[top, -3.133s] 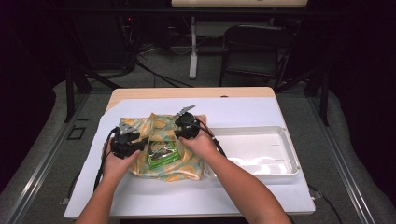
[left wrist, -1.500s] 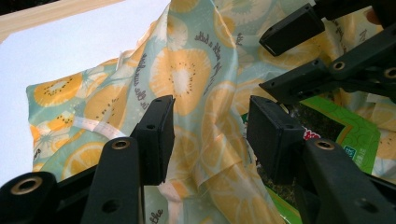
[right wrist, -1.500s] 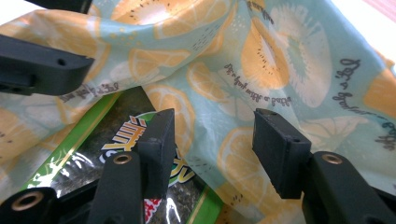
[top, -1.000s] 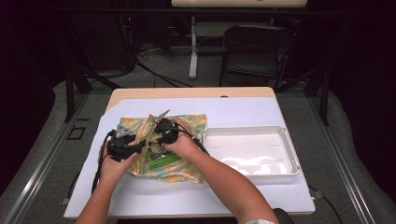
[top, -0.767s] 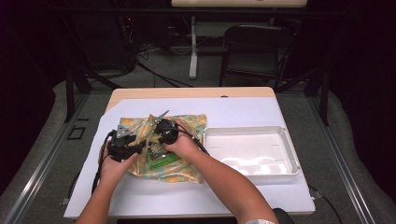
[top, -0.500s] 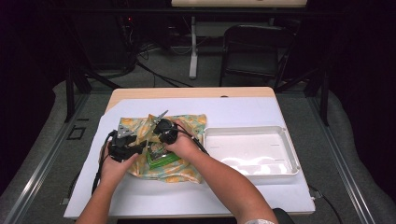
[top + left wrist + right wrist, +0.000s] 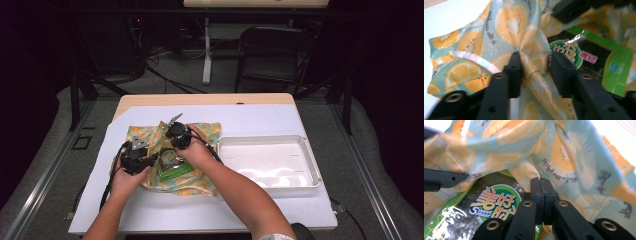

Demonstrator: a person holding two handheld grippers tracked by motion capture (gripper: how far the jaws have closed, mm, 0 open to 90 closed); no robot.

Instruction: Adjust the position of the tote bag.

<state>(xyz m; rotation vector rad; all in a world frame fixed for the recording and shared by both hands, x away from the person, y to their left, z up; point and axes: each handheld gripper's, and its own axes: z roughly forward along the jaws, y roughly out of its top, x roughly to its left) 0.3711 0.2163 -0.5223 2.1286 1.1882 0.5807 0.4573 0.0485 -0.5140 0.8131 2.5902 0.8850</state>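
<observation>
The jaws of the right gripper point(image 7: 541, 186) are pressed flat together, with a yellow scrap of the cloth point(image 7: 564, 152) showing just below their tips, so they appear to pinch a fold of it; the jaws of the left gripper point(image 7: 534, 72) stand a little apart with a bunched ridge of the same cloth rising between them, touching the inner face of at least one, though whether they truly clamp it cannot be told. The cloth is thin, soft and crumpled, pale teal printed with orange citrus slices and small dark script, and one edge carries a pale, glossy band. In the high view it lies rumpled on the white sheet covering the wooden desk point(image 7: 205, 98), at about nine o'clock from the desk's centre, with the left gripper point(image 7: 136, 156) at its seven o'clock edge and the right gripper point(image 7: 176, 134) near its middle, a corner of fabric lifted toward twelve o'clock beside it. Resting in the folds is a flat snack packet point(image 7: 172, 166) of shiny, crinkly film, green-bordered with a dark speckled face and a round green-and-white label reading "Sweet Hour"; cloth overlaps its edges in both gripper views. At three o'clock, just beside the cloth, sits a shallow rectangular white tray point(image 7: 312, 165) of smooth plastic with rounded corners and a raised rim; nothing can be made out inside it.
</observation>
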